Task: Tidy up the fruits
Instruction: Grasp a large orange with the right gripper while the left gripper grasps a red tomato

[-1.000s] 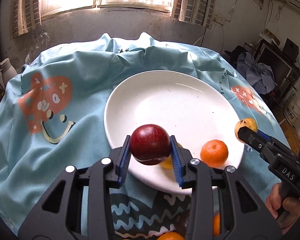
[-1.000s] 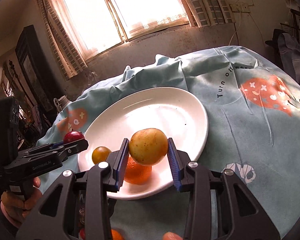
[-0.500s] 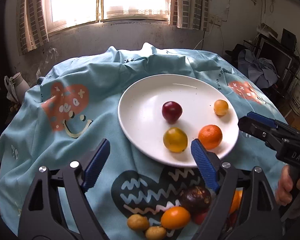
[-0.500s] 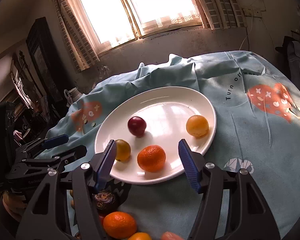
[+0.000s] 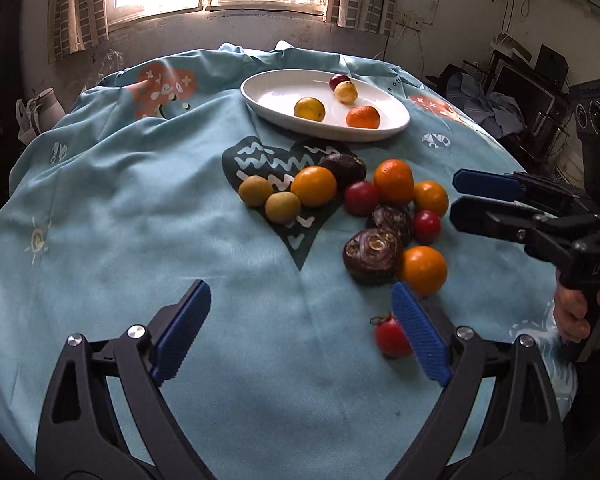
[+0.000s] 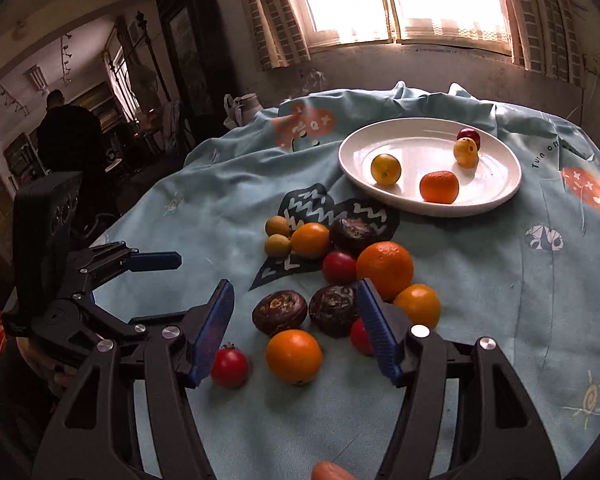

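Note:
A white plate [image 5: 272, 96] [image 6: 360, 160] at the far side of the table holds a tangerine [image 5: 363, 116] [image 6: 439, 187], a yellow fruit [image 5: 309, 109] [image 6: 385, 169], a pale yellow fruit [image 5: 345, 92] [image 6: 465, 151] and a dark red plum [image 5: 337, 79] [image 6: 469, 134]. A loose pile of oranges [image 5: 313, 186] [image 6: 294, 356], dark brown fruits [image 5: 372, 255] [image 6: 279, 312] and red fruits [image 5: 361, 197] [image 6: 230, 367] lies on the cloth nearer me. My left gripper [image 5: 300, 334] is open and empty above the cloth. My right gripper [image 6: 296, 326] [image 5: 458, 196] is open and empty over the pile.
The round table is covered by a light blue patterned cloth [image 5: 140, 220] [image 6: 500, 280]. A window and wall stand behind the table. A person [image 6: 66, 128] stands in the room at far left. Furniture and clutter [image 5: 520, 88] sit to the right.
Both grippers let go of their fruits onto the plate, opened, and drew back toward me. The loose pile has come fully into view.

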Action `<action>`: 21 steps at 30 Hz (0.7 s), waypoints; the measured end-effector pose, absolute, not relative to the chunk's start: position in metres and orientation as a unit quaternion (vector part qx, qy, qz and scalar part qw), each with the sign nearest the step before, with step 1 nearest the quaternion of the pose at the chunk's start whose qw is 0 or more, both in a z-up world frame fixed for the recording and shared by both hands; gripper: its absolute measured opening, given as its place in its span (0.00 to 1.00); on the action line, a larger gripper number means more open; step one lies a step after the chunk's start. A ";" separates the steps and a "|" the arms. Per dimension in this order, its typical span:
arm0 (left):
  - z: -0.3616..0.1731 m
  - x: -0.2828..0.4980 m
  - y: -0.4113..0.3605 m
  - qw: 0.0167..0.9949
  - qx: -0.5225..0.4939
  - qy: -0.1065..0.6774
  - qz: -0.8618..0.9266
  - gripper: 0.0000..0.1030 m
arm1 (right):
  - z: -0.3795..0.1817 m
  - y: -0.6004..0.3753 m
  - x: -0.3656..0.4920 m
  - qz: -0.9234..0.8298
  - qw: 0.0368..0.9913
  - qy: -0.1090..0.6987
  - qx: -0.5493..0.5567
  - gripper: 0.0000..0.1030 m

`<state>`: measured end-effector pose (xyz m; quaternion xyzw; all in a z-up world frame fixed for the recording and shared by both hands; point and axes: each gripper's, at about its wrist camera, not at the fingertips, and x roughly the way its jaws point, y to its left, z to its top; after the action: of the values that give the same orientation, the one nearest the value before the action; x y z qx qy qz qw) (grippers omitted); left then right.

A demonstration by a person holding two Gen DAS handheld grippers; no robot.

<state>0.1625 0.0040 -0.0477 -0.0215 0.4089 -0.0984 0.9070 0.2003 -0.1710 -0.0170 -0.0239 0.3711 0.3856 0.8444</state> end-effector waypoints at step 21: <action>-0.060 0.149 -0.011 0.901 0.003 0.410 -0.139 0.91 | -0.056 -0.159 0.198 0.372 0.814 0.441 -0.067 0.56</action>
<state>0.1486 -0.0114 -0.0605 0.0025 0.4102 -0.1390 0.9014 0.1975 -0.1589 -0.0559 -0.0669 0.4411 0.3716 0.8141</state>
